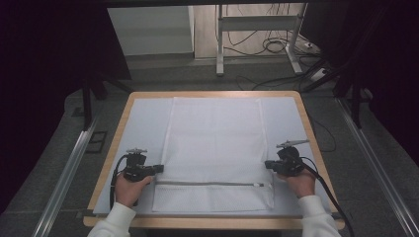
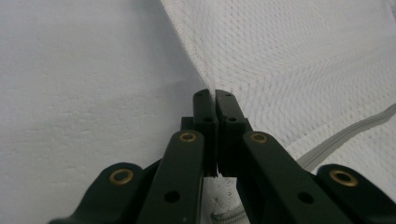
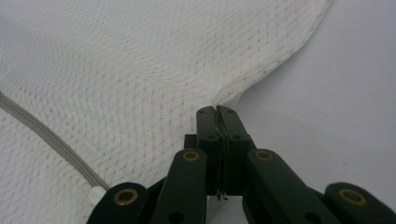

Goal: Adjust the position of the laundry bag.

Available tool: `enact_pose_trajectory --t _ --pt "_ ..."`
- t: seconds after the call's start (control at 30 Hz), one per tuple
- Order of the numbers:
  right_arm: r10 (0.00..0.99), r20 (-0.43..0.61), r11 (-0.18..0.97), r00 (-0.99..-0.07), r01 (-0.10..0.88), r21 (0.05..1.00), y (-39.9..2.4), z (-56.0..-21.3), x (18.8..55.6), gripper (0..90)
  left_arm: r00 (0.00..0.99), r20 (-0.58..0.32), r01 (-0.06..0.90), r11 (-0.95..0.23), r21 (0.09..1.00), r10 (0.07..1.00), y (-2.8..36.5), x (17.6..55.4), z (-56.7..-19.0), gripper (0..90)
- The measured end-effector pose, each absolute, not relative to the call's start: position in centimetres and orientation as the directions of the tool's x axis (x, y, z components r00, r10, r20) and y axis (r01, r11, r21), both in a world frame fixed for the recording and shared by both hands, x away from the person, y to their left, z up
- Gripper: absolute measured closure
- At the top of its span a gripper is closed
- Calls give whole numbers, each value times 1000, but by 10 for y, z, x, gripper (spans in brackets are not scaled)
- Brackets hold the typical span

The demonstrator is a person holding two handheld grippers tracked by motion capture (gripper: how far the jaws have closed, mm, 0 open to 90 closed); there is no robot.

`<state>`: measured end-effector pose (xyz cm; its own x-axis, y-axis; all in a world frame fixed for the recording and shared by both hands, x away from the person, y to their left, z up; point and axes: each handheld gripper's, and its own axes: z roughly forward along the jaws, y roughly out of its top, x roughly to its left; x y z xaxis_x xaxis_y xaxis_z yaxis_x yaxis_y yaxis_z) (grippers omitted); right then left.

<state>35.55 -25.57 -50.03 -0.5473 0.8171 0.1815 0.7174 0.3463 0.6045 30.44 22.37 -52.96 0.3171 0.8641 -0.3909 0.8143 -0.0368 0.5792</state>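
Pale mat over wooden table, dark room behind. Left gripper: jaws pressed together, pinching the left side seam of the white mesh laundry bag. Right gripper: same, pinching the right side seam. Bag flat, centred on mat, zipper closed near the front edge; apparently empty. Step in hand: edges gripped. Next, judged: lift both together, evenly, to fold

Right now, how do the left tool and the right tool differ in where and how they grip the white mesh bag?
The left tool pinches the white mesh zippered laundry bag at its left edge; the right tool pinches its right edge. The left tool points right across the table, the right tool points left. Both are shut on the fabric just above the grey zipper.
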Motion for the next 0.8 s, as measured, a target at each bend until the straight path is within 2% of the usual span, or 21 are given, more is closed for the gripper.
enact_pose_trajectory --t 0.1,0.13,0.23,0.27,0.3,0.33,0.37,0.4,0.57,0.8 --pt "819 170 352 -548 713 606 -257 -500 355 833 327 -374 805 -49 591 868 222 305 -530 784" --pt "822 164 351 -545 712 608 -257 -500 355 792 327 -374 805 -49 591 868 222 305 -530 743" --pt "837 127 347 -532 697 627 -261 -496 354 592 339 -370 781 -40 623 865 222 304 -520 586" --pt "841 128 337 -525 694 636 -262 -494 354 592 339 -370 781 -40 623 865 222 304 -520 551" --pt "843 129 324 -523 684 654 -265 -492 354 486 353 -354 759 -44 650 866 219 304 -514 513" --pt "844 133 314 -520 680 663 -266 -491 354 448 362 -346 747 -48 663 866 216 304 -512 477" --pt "844 141 303 -517 677 671 -268 -490 354 448 362 -346 747 -48 663 866 216 304 -512 439" --pt "844 154 290 -514 678 676 -270 -489 354 386 370 -335 734 -52 677 867 213 303 -510 411" --pt "841 162 269 -516 659 702 -274 -487 352 319 403 -303 705 -82 704 864 199 299 -501 348" --pt "840 147 268 -522 635 725 -275 -485 350 271 433 -292 689 -104 717 853 183 298 -494 337"
